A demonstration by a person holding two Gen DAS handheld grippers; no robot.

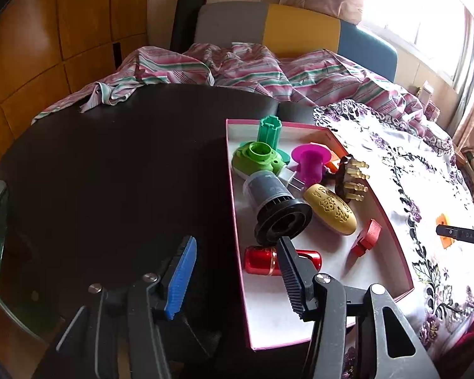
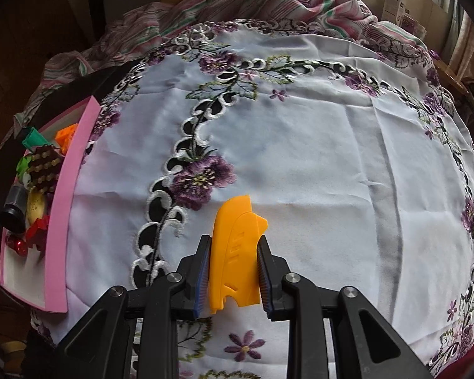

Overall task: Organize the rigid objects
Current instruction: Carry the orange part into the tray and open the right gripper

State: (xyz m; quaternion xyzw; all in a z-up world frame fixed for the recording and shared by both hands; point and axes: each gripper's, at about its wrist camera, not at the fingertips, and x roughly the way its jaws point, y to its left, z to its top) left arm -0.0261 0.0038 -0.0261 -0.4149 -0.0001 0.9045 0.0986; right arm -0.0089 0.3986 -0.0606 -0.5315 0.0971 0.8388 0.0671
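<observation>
1. Low in the centre of the right wrist view, our right gripper (image 2: 233, 271) has its jaws clenched on the flat yellow-orange plastic piece (image 2: 233, 252), over the white cloth embroidered with purple flowers (image 2: 331, 145).
2. Our left gripper (image 1: 237, 271) shows at the bottom of the left wrist view, jaws spread and holding nothing, above the near edge of the shallow pink-rimmed box (image 1: 237, 218).
3. The box holds a black-capped grey cylinder (image 1: 278, 208) and a shiny red metal tube (image 1: 262, 260).

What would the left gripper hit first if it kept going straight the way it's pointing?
Probably the black spool: it lies just ahead of the open left gripper, over the pink box edge. Depth is unclear.
</observation>
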